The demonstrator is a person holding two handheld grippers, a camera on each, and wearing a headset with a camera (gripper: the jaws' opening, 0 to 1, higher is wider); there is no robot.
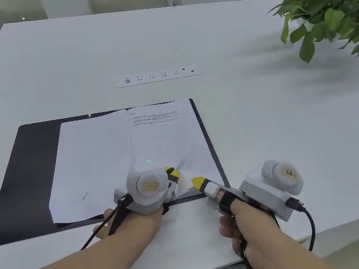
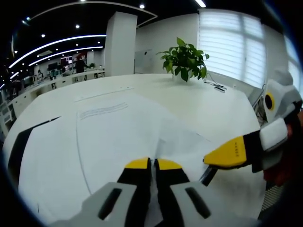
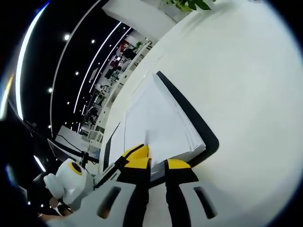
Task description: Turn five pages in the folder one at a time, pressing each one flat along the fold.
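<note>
An open black-covered folder [image 1: 33, 168] lies near and left on the white surface [image 1: 263, 95]. Its right-hand page [image 1: 162, 137] is slightly buckled at the near edge. My left gripper [image 1: 171, 174] sits there, jaws closed tip to tip; I cannot tell whether they pinch a sheet. Just right of it is my right gripper [image 1: 198, 182], jaws narrowly parted at the folder's near right corner. I judge the risk to be lifting several sheets together, or creasing the page with a sharp pull.

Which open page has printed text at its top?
The right page, nearer the plant: a short block of print sits near its top edge. The left page looks blank apart from a faint mark.
</note>
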